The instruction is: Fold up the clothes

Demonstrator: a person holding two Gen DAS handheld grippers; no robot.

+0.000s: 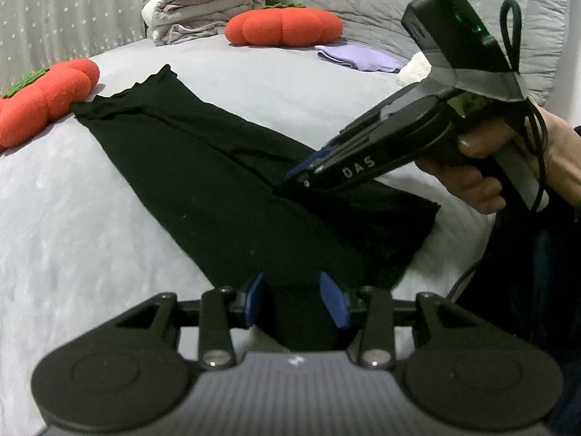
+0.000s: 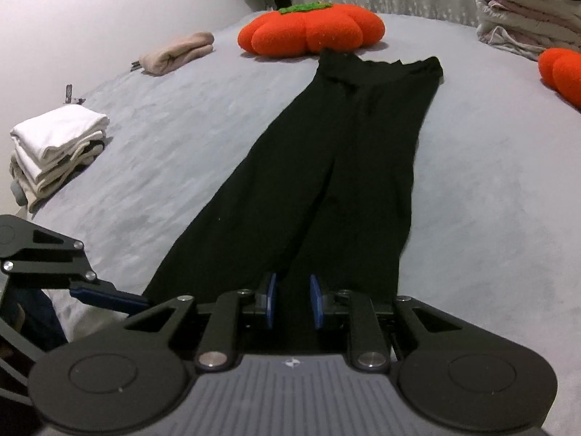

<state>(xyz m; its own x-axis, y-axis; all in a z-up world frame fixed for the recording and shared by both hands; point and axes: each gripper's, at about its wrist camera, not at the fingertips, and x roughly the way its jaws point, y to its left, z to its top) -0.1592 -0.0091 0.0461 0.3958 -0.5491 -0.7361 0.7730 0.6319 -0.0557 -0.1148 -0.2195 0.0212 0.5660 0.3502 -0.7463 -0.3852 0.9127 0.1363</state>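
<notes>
Black trousers [image 2: 337,167] lie flat on the grey bed [image 2: 490,200], running from bottom centre to the waistband at upper centre, which sits just beside an orange pumpkin cushion [image 2: 312,32].

Right claw [image 2: 293,301]: blue pads part open, black hem fabric in the gap between them, pads not visibly pressing on it. Left claw [image 1: 296,303]: pads spread wider, leg hem between them; can't tell if they touch the cloth.

Left wrist view only: right claw from the side [image 1: 301,176], tips down on the trousers at mid-right of frame, a hand [image 1: 483,167] around its handle; a folded lilac garment [image 1: 357,58] upper right; a second orange cushion [image 1: 305,27] upper centre.

Right wrist view only: stack of folded white clothes [image 2: 54,149] at left, a rolled beige garment [image 2: 178,52] upper left, the left claw's finger [image 2: 109,299] at lower left by the hem corner.

Both views: piled bedding [image 1: 203,11].

No containers seen.
</notes>
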